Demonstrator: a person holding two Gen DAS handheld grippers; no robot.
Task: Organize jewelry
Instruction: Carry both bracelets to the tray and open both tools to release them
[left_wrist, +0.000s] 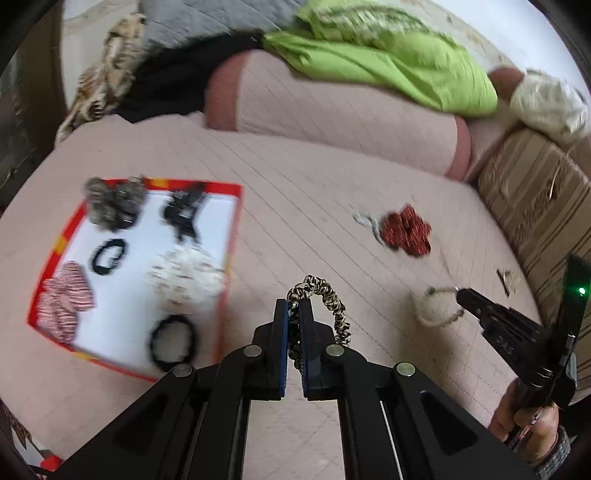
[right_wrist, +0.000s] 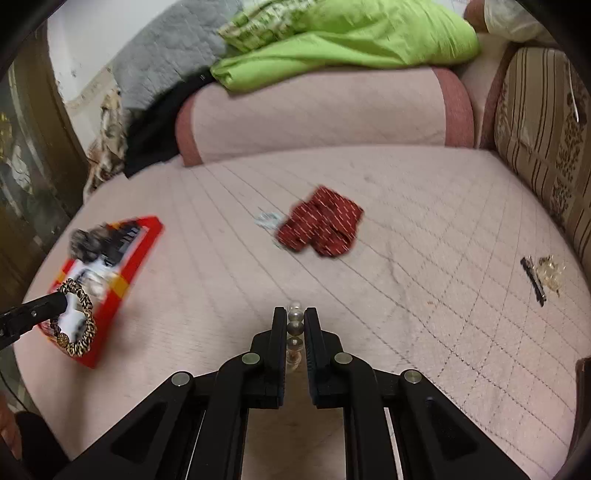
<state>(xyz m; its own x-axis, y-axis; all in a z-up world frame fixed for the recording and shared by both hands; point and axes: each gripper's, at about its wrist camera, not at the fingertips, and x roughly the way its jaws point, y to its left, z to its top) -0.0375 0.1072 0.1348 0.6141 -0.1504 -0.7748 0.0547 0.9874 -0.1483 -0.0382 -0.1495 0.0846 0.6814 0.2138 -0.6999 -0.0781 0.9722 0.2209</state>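
Both tongs are clamped on something: the left gripper (left_wrist: 293, 314) pinches a leopard-print scrunchie (left_wrist: 325, 299), lifted clear of the pink quilted bed (left_wrist: 295, 192), and the right gripper (right_wrist: 295, 325) squeezes a beaded bracelet (right_wrist: 295, 332). To my eye the step in hand is the carry to the red-rimmed tray (left_wrist: 231, 236) lying to the left, so it pays to hold each grip firm and release only over bare white floor among the hair ties. The scrunchie's loop arches up and right from the jaws; the beads run straight along the fingers, away from the hand.
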